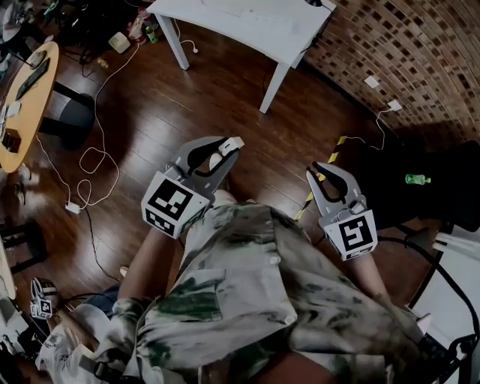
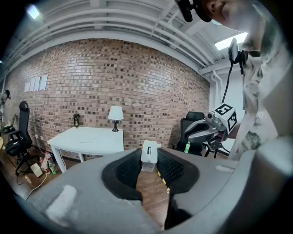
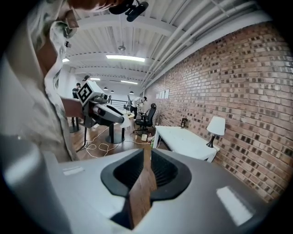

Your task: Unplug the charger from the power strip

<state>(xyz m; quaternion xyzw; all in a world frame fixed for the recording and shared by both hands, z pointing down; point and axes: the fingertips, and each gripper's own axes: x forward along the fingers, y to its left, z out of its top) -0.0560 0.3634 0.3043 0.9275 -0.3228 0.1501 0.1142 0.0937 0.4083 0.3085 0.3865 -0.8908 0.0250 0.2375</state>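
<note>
Nearest the head view: the person's patterned shirt [image 1: 255,300], with both tools raised in front of it at about waist level, well above the wooden floor [image 1: 150,112].

Left claw [image 1: 225,152]: narrowly parted and pinching the white charger [image 1: 232,143] by its sides at the very fingertips. The ribbed pads press on the block's two flanks and its slotted face turns back toward the left gripper view. A tip hold of this kind suits a small block that must be drawn straight off its socket. No cord can be seen trailing from the block.

Right claw [image 3: 147,153]: pressed together, only a thin slit between the tips, through which bare floor shows. It holds and touches nothing and is apparently kept aside, well apart from the charger.

Task state (judged): the charger hangs free in the air, joined to nothing, so the pull appears complete. No power strip can be made out in any view.

Surroundings: a loose white cable [image 1: 94,161] lies looped on the floor to the left, and a white bench [image 1: 247,22] stands beyond, beside the brick wall [image 1: 405,45].
</note>
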